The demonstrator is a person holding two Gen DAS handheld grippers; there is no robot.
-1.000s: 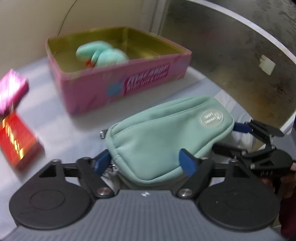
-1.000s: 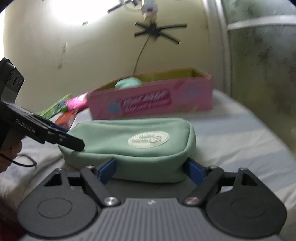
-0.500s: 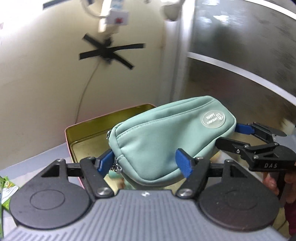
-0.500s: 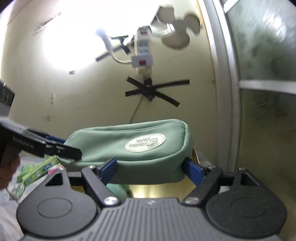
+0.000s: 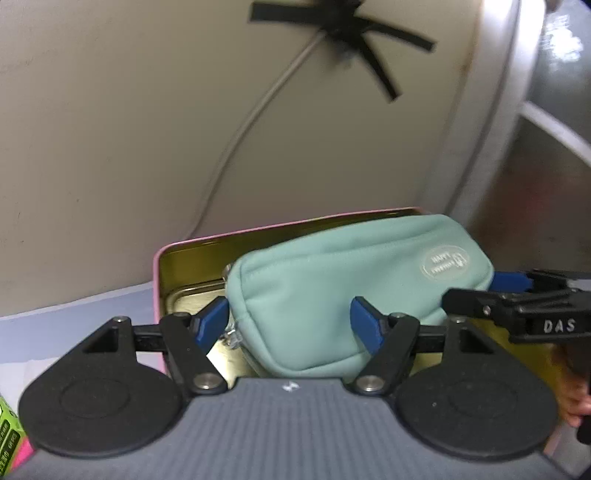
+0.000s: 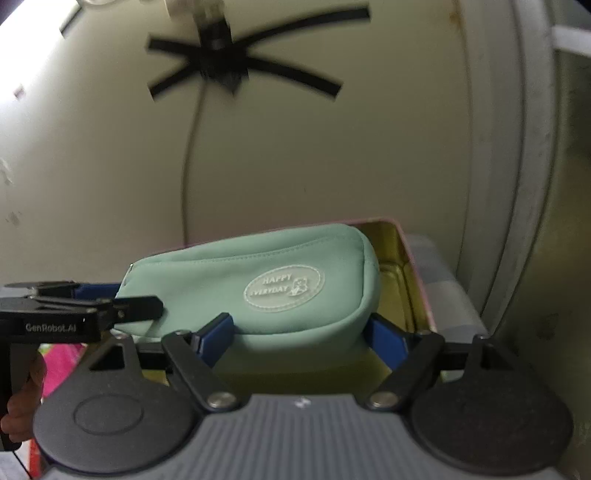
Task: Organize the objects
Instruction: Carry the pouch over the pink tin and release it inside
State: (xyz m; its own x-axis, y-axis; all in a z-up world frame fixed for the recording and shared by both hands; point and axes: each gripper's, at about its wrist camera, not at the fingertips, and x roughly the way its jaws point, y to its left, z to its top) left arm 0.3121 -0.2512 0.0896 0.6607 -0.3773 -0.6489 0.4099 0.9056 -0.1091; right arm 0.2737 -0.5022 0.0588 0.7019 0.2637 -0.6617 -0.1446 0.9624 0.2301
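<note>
Closest to me, my left claw (image 5: 290,317) squeezes one end of the mint green zipper pouch (image 5: 343,291), with a blue pad on each side of it, and my right claw (image 6: 301,332) squeezes the other end, near the white oval patch that says HAPPY EVERYDAY. So both of my claws are grasping the same pouch, one at each end. I am holding it up in the air, and it hangs right over the open pink tin box (image 5: 157,280). The low part of the pouch looks like it dips just past the pink rim, with the shiny gold inside of the box showing under it and beside it. I cannot tell if the pouch touches the bottom of the box. I think this step is nearly done, since the pouch is over the right place. What is left is to put it down flat in the box and then let go with both claws. Down at the left edge I see a green packet (image 5: 8,435) and something bright pink (image 6: 62,360) lying outside the box, so I think more things may need to go in. Far behind the box is a plain wall with a thin cord (image 5: 236,147) held up by strips of black tape (image 5: 354,29)
</note>
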